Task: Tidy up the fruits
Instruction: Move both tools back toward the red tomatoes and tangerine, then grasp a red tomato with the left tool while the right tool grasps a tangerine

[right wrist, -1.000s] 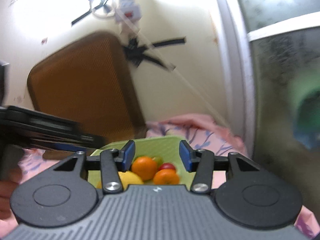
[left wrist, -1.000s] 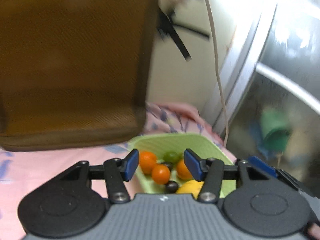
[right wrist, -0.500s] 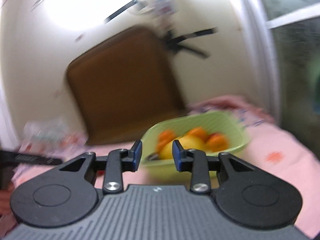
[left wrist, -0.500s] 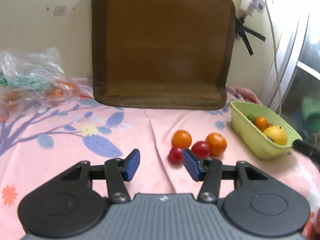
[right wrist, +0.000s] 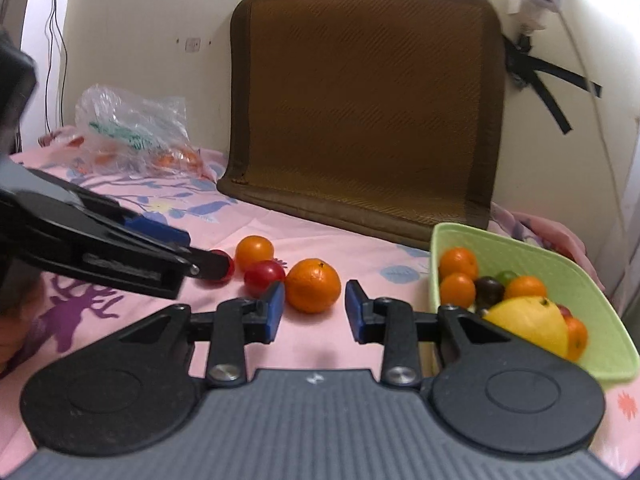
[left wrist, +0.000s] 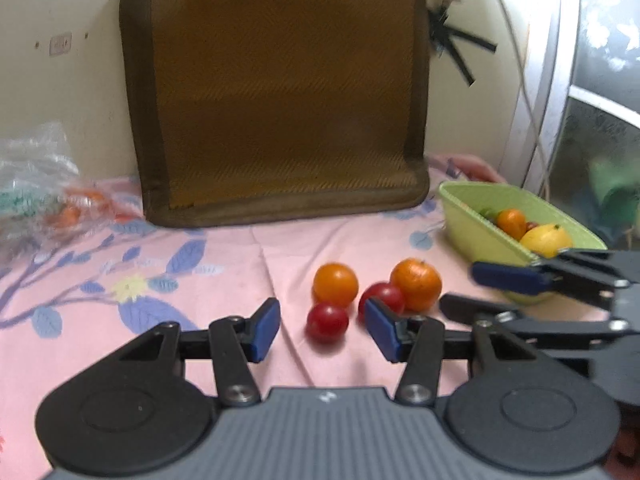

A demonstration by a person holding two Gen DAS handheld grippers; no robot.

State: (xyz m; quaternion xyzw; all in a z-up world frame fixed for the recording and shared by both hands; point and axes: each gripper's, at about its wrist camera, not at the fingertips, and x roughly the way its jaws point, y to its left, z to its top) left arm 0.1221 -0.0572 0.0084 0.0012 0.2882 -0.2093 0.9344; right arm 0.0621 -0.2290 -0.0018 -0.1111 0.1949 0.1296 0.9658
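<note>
Both views have swung away from the green basket, which a second ago filled the space between each pair of tongs; now four loose fruits on the pink floral bedsheet lie ahead of them.

In the left wrist view the left tongs stand parted with nothing between the pads. A small red fruit sits just beyond the gap at 12 o'clock, a second red fruit at 1 o'clock partly behind the right pad, a small orange behind the first, and a larger orange further toward 1 o'clock. The basket lies at 2 o'clock, holding a lemon and other small fruits.

In the right wrist view the right tongs are released too, narrowly parted, with the larger orange just beyond the gap at 12 o'clock; whether the pads touch it I cannot tell. The basket sits at 3 o'clock on the sheet. The left tongs reach in from 9 o'clock, their tips over one red fruit.

A brown mat leans against the wall at 12 o'clock, and a clear plastic bag lies at 10 o'clock.
</note>
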